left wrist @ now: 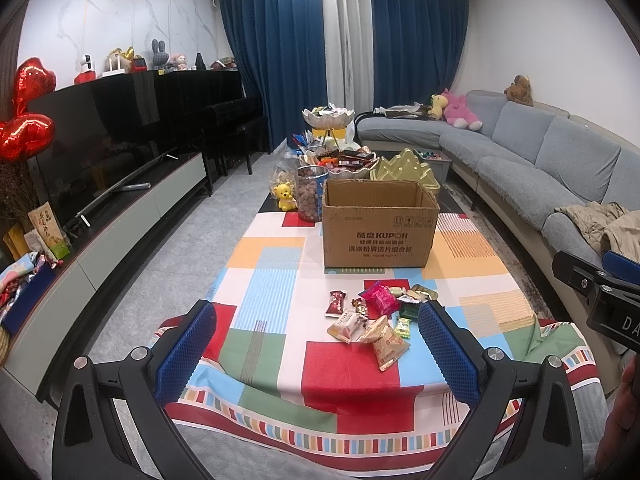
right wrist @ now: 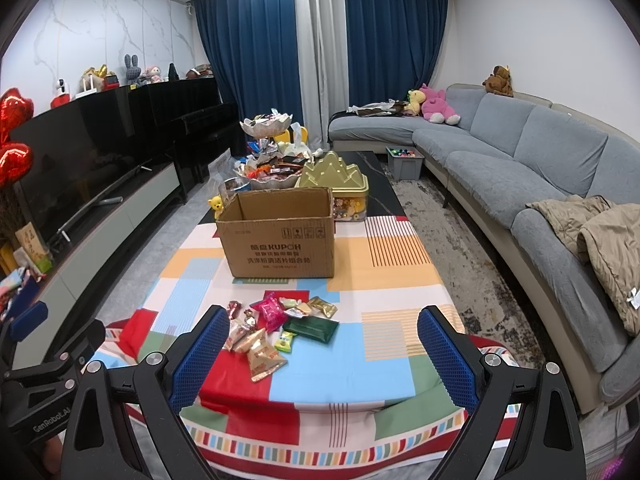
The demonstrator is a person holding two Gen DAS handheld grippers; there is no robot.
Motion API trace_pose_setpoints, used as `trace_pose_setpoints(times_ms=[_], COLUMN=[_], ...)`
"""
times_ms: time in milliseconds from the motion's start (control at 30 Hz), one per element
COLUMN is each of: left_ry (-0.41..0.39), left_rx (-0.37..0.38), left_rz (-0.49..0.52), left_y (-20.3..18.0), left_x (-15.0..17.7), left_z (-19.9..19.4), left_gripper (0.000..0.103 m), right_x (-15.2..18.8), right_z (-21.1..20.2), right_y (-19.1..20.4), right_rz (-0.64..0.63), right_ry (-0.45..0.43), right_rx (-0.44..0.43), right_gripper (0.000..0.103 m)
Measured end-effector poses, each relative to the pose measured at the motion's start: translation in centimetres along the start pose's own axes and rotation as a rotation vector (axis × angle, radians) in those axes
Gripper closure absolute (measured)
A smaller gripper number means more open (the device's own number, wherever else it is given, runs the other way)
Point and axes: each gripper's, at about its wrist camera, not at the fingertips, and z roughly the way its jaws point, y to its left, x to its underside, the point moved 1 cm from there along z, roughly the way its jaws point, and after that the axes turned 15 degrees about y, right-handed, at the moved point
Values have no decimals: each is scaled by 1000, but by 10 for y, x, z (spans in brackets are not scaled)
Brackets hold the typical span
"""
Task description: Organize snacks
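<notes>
Pre-grasp: left hand-held gripper (left wrist: 316,344) and right hand-held gripper (right wrist: 323,348) both wide open, empty, hovering short of the table (left wrist: 352,364). Snack packets (left wrist: 376,320) lie loose in front of the open cardboard box (left wrist: 378,224). Next, I'd say: descend, pinch one packet, drop it in the box.

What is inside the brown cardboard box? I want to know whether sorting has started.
Only bare inner walls of the open brown cardboard box show; its floor is hidden by the front wall. The small wrapped snacks lie outside.
</notes>
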Motion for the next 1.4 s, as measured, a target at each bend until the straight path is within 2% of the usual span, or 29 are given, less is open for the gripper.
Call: trace_pose_setpoints(times_ms=[500, 833, 1400], left_ry=[73, 142, 283], left_rx=[5, 21, 55], left_rz=[28, 59, 183], left_y=[-7, -18, -45], left_x=[-5, -13, -21], left_z=[24, 56, 121], left_gripper=[0, 0, 1], right_x=[-6, -12, -28], right_z=[28, 50, 120], right_y=[-8, -10, -13], right_rz=[8, -12, -37], right_ry=[68, 84, 243], right_rx=[2, 21, 19], right_gripper=[7, 7, 7])
